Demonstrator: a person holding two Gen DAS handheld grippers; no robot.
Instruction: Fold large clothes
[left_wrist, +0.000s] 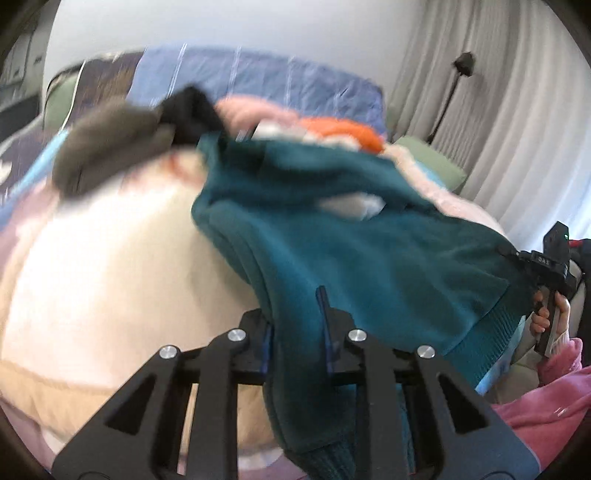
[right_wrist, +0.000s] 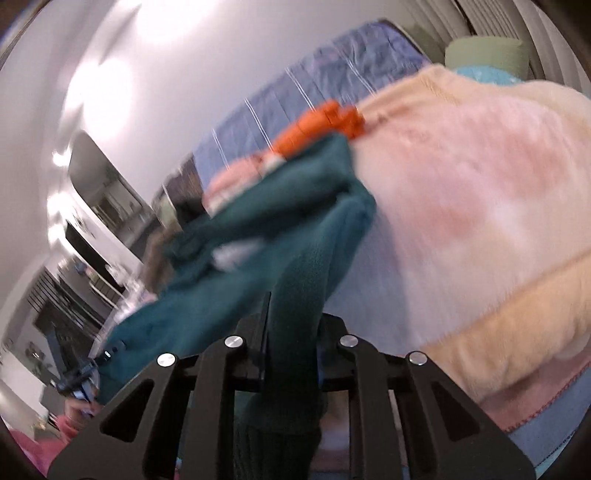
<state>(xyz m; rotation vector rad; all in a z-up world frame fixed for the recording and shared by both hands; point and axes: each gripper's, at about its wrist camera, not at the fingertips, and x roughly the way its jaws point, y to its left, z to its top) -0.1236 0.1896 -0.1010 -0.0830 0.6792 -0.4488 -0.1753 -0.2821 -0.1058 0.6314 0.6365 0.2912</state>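
left tool (left_wrist: 299, 332) pinching teal sweater (left_wrist: 369, 251) | right tool (right_wrist: 291, 332) pinching its sleeve | pale blanket (left_wrist: 110, 258) beneath

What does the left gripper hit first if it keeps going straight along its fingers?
The left gripper is already shut on the teal sweater; straight on it meets more of that sweater, then probably the clothes pile behind. Depth is unclear.

Teal knit sweater (left_wrist: 369, 251), ribbed hem, bunched, stretched above pale pink blanket (left_wrist: 110, 258), both ends lifted.
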